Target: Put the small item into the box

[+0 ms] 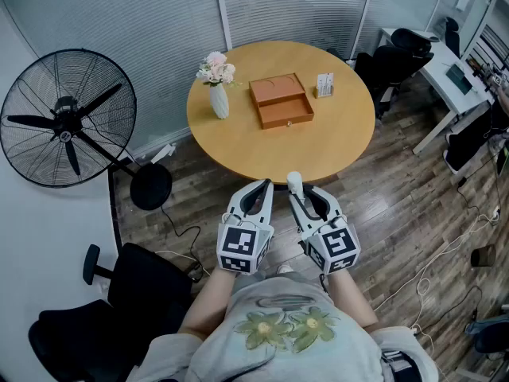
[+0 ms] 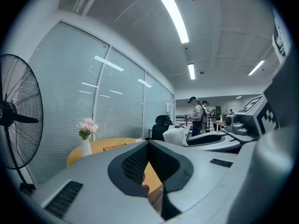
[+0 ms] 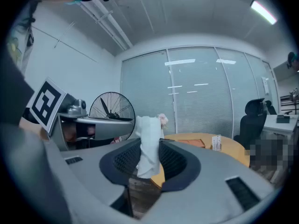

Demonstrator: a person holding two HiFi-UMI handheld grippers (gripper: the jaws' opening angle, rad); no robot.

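Head view looked steeply down on both grippers, held side by side just short of the round wooden desk (image 1: 238, 146). The left gripper (image 1: 256, 188) had its jaws drawn together with nothing between them. The right gripper (image 1: 301, 189) carried the small white item (image 1: 294, 181), which stood up between its jaws, over the desk's near edge. The open orange-brown box (image 1: 280, 99) sat towards the far side of the desk, well apart from the item. A vase of flowers (image 1: 218, 87) stood to the left of the box and a small card stand (image 1: 324, 84) to its right. A black standing fan (image 1: 67, 118) stood on the wooden floor (image 1: 390, 205) at left, and a black office chair (image 1: 119, 309) sat lower left.

Left gripper view confirmed the jaws were closed, their tips meeting and the pads empty. Beyond them lay the desk with the vase, and the glass wall with blinds (image 2: 93, 92) rose behind. The right gripper and its white item showed at right.

Right gripper view showed the jaws partly apart and clamped on the white item, both pads pressing its sides while it stood upright and rose above them. The desk with the box and card stand lay ahead at right, the fan behind at left.
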